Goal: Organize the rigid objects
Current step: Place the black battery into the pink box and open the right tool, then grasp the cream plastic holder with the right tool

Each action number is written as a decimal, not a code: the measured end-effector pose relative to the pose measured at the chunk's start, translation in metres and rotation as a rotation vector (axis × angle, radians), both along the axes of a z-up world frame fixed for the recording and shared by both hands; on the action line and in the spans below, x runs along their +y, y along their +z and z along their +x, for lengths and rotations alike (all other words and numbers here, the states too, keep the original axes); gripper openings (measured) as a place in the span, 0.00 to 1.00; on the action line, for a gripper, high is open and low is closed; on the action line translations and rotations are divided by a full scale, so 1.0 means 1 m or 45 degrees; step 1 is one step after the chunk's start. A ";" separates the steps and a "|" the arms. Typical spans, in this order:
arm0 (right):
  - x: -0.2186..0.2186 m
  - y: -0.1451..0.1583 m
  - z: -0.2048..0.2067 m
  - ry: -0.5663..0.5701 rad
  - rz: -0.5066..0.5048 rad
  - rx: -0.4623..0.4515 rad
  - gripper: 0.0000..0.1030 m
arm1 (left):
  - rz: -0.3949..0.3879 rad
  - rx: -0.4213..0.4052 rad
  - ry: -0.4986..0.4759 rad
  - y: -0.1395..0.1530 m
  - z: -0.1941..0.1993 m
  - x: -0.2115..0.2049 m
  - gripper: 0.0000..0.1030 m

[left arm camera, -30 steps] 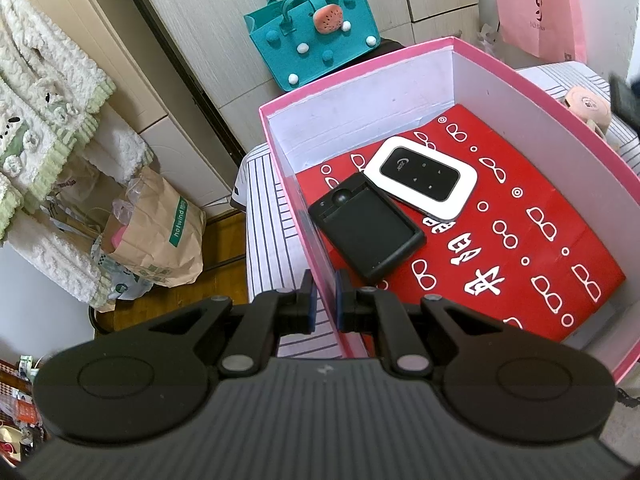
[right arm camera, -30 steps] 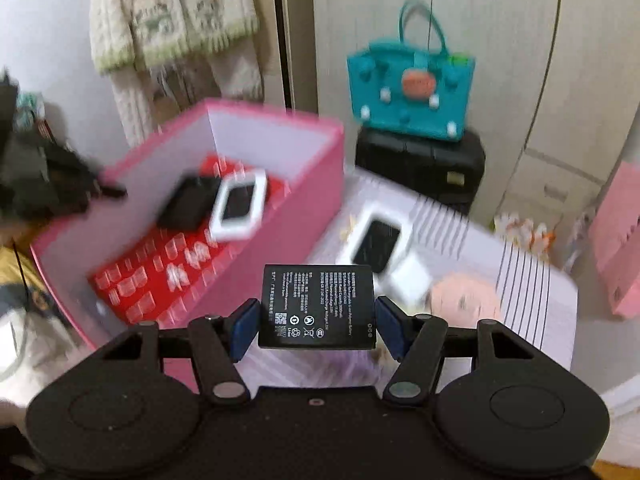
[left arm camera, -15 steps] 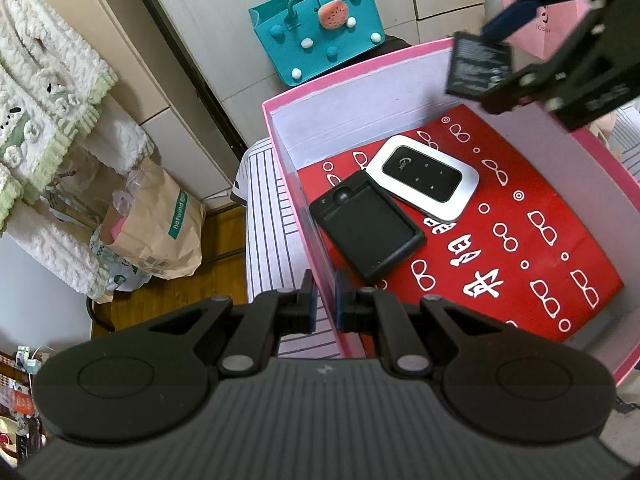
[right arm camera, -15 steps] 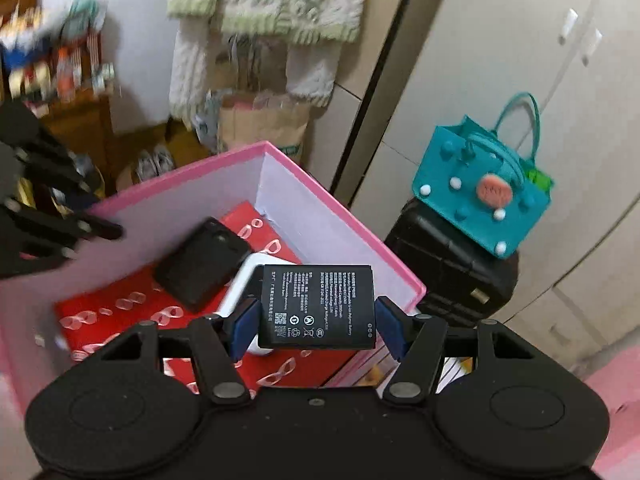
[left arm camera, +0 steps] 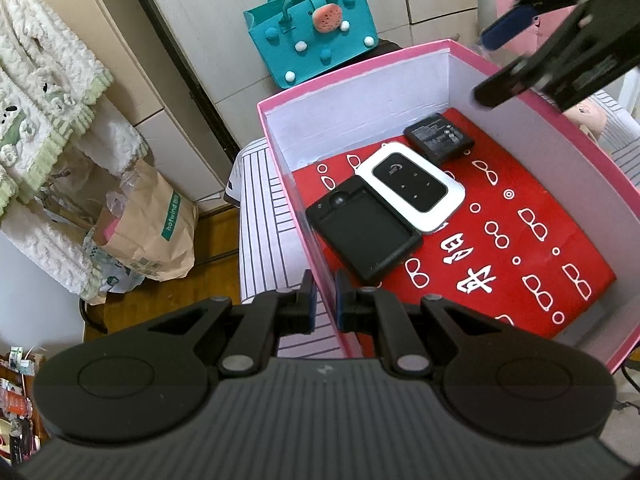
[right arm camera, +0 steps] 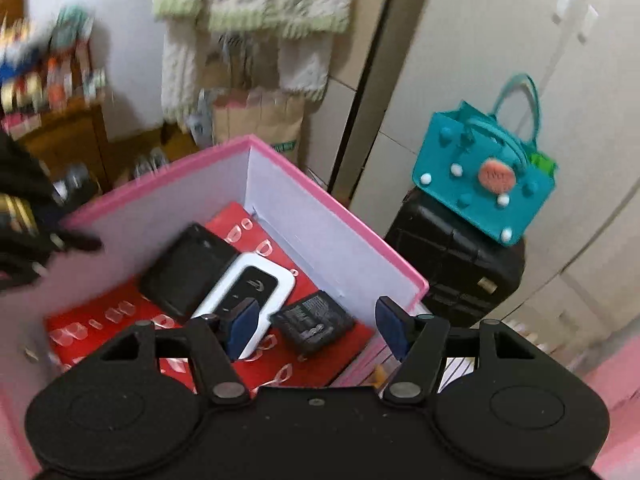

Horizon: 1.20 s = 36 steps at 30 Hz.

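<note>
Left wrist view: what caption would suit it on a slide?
Left tongs pinch the pink box wall; inside lie a battery, router and black case.

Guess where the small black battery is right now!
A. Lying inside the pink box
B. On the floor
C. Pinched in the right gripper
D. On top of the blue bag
A: the battery lies flat on the red bottom of the pink box, beside the white gadget, and the right gripper holds nothing.
</note>
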State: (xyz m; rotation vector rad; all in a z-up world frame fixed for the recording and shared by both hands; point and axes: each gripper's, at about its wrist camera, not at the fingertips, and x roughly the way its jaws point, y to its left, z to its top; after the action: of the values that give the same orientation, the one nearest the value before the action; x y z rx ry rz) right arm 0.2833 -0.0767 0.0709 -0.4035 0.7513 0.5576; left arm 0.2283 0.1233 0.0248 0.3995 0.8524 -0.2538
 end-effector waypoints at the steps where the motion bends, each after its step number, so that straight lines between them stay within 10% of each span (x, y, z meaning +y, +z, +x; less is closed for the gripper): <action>1: -0.010 0.005 -0.007 -0.023 0.067 -0.017 0.68 | -0.002 0.004 -0.005 0.000 0.001 0.001 0.08; 18: -0.144 -0.052 -0.093 -0.472 0.320 0.176 0.64 | -0.039 -0.016 -0.005 0.000 -0.002 0.006 0.08; 36: -0.153 -0.121 -0.073 -0.530 0.461 0.091 0.66 | 0.003 -0.031 -0.015 -0.002 -0.003 0.001 0.08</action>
State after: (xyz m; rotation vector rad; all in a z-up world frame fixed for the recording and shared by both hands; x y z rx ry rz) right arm 0.2107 -0.2293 -0.0498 0.1101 0.7583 0.3050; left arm 0.2251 0.1247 0.0231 0.4091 0.8272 -0.2583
